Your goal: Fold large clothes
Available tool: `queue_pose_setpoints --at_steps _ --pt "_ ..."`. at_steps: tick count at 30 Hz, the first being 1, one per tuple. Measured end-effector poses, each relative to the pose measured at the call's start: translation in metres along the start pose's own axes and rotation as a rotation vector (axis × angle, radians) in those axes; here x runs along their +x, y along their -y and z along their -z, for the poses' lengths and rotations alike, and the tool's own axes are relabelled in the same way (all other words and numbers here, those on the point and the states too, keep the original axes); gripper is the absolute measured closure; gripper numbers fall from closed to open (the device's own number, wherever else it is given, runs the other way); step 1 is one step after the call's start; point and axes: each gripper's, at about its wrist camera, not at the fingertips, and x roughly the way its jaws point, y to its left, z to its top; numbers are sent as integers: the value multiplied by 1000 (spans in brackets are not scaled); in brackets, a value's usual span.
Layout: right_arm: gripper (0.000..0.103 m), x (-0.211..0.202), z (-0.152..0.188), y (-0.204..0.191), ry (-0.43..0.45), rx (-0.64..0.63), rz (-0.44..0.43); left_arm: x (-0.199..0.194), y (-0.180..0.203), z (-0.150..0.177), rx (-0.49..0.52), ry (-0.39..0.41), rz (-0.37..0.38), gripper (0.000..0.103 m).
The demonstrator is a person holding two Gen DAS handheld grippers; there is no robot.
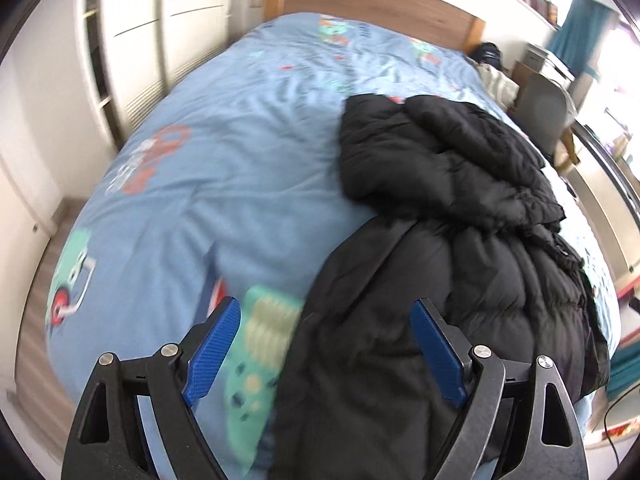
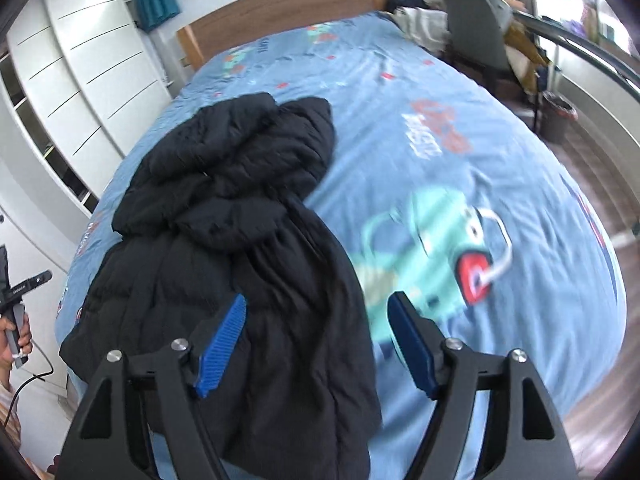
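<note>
While hood faces headboard, black jacket lengthwise

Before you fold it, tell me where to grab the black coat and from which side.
Take the coat by its near hem, one corner per claw, coming from the foot of the bed. It lies lengthwise, hood toward the headboard, with its flat bottom edge nearest both open claws; the middle is bunched and puffy, likely a poor hold. The left claw and right claw hold nothing.

Blue cartoon duvet, wooden headboard, chair
</note>
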Motion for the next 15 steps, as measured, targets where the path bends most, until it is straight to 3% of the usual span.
queue_pose_setpoints --at_steps 10,15 --pt "30 -12 32 16 26 101 2 -35 -64 45 -115 12 -62 17" --pt "28 -9 43 16 29 151 -24 -29 -77 73 -180 -14 -14 16"
